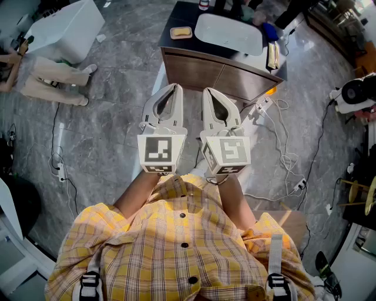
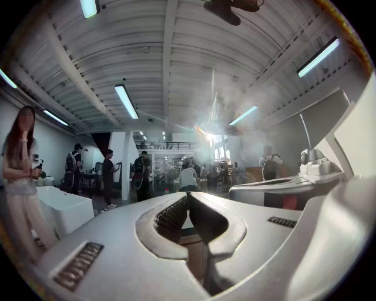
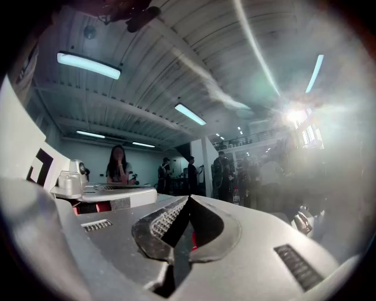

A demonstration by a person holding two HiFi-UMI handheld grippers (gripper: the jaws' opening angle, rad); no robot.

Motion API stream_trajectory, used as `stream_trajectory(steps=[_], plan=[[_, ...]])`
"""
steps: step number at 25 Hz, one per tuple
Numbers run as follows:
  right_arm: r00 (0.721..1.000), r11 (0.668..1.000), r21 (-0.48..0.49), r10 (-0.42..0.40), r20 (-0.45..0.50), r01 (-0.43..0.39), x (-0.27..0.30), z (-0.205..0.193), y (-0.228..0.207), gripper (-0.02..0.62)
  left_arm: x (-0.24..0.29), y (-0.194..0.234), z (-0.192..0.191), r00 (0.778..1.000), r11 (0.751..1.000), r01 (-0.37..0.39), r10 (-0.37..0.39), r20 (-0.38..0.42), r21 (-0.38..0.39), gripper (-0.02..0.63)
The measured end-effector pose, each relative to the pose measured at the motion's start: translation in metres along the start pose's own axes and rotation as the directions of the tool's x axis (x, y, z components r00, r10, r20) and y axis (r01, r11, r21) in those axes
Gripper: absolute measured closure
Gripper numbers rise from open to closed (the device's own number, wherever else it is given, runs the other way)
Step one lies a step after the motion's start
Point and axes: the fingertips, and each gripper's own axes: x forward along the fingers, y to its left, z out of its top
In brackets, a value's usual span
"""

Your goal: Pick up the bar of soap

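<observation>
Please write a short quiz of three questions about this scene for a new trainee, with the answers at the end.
1. True or false: in the head view, the soap lies on the counter, left of the basin.
2. The right gripper is: A) shut on the soap; B) shut and empty; C) wide open.
3. Short answer: what does the left gripper hold?

Key
1. True.
2. B.
3. Nothing; its jaws are shut and empty.
</observation>
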Motion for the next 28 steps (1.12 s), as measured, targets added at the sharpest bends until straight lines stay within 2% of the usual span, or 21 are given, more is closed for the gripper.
stream_trajectory(steps=[14, 18, 25, 28], plan=[[1.000, 1.000, 0.001, -0.003, -0.010, 0.003, -0.010, -0.002, -0.004, 0.577, -0.004, -0.010, 0.004, 1.000, 1.000, 0.000, 0.000, 0.004, 0.002, 0.583], [1.000, 0.999, 0.029, 0.020, -0.004, -0.020, -0.012, -0.005, -0.009, 0.577, -0.001, -0.016, 0.001, 1.000, 1.000, -0.007, 0.007, -0.001, -0.001, 0.583], [0.998, 0.999, 0.040, 0.022, -0.063, -0.020, -0.018, -0.022, -0.037, 0.577, 0.010, -0.037, -0.006, 1.000, 1.000, -0.011, 0.011, -0.009, -0.008, 0.583], [0.997, 0.999, 0.035, 0.013, -0.072, -0.010, -0.018, -0.016, -0.059, 0.577, 0.024, -0.049, -0.009, 0.999, 0.999, -0.032, 0.032, -0.029, -0.003, 0.583]])
